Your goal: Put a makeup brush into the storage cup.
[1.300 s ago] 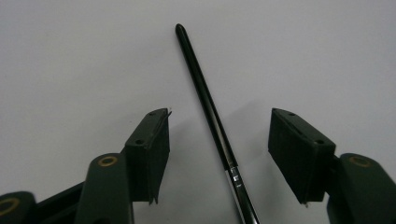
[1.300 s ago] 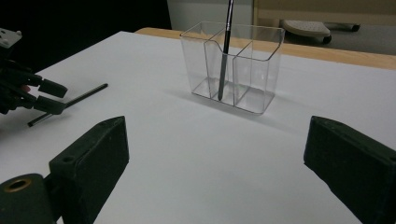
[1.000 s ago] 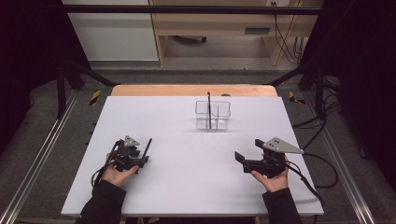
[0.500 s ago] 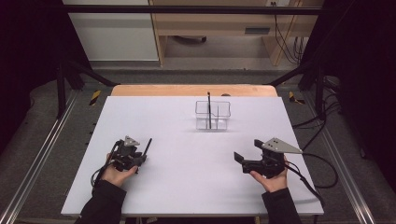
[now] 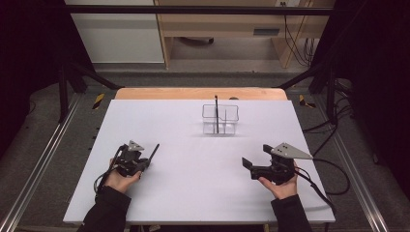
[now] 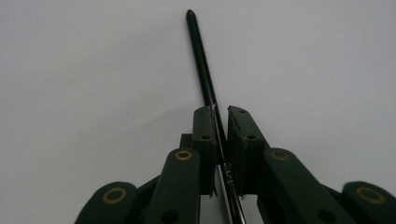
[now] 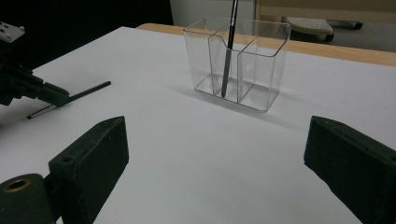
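the left claw (image 5: 145,162) sits low over the near left part of the white worktop (image 5: 193,193), held in the person's left hand (image 5: 118,180). its jaws have just been closing and now grip a thin black pen-like stick (image 5: 153,152) between the pads. in the left gripper view the stick (image 6: 204,74) runs up from between the two black jaws, its rounded dark tip well ahead of them and a silvery section with a small ring showing behind the pads, close to the camera. the pads press it from both sides, and the free end lies low over the worktop; whether it touches the surface cannot be told. from the high view the stick points away from the person and slightly to the right.

the right claw (image 5: 247,164) rests near the right side of the worktop in the person's right hand (image 5: 283,186), a grey three-cornered plate (image 5: 289,151) on top. in the right gripper view its jaws stand wide apart with nothing between them.

a clear plastic organiser (image 5: 221,119) with several compartments stands well apart from both claws, towards the far middle of the worktop. a second dark stick (image 7: 229,51) stands in one of its compartments, leaning against a divider, its upper end rising above the rim.
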A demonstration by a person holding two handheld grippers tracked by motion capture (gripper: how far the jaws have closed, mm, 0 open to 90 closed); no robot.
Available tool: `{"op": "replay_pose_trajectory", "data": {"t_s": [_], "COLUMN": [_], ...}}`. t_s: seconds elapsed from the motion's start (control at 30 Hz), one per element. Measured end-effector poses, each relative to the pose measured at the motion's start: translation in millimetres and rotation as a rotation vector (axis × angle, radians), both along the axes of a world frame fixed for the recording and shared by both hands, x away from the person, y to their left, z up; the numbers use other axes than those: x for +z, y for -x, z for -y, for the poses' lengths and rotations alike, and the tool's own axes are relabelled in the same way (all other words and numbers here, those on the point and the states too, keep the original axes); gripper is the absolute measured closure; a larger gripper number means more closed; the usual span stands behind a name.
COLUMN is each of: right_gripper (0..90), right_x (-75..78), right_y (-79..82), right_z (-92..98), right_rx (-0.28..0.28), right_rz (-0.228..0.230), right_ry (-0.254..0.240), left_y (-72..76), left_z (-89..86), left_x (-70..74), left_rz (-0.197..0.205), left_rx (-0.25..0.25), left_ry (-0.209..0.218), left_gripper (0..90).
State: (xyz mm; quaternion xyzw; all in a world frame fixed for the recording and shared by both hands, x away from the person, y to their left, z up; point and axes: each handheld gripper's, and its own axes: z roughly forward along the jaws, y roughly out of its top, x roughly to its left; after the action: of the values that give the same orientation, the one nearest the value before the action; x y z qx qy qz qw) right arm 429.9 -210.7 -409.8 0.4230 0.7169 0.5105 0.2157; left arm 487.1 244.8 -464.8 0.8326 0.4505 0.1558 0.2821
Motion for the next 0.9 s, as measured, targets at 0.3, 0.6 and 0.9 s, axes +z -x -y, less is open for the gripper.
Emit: {"op": "replay_pose_trajectory", "data": {"t_s": [0.3, 0.6, 0.9], "right_gripper": [7.0, 7.0, 7.0], "right_x": [-2.1, -0.8, 1.8], "right_y": [-1.3, -0.7, -0.8], "right_z": [-1.9, -0.5, 1.9], "right_rx": [0.000, -0.001, -0.008], "right_rz": [-0.008, -0.003, 0.003], "right_ry": [0.008, 0.005, -0.006], "left_y": [2.3, 2.7, -5.4], "left_z": [0.2, -0.7, 0.8], "left_x": [0.3, 5.3, 23.6], "left_rz": [-0.003, 0.002, -0.025], "left_rx": [-0.063, -0.076, -0.106], "left_ry": [0.000, 0.013, -0.014], "left_gripper": [83.1, 76.7, 58.7]}}
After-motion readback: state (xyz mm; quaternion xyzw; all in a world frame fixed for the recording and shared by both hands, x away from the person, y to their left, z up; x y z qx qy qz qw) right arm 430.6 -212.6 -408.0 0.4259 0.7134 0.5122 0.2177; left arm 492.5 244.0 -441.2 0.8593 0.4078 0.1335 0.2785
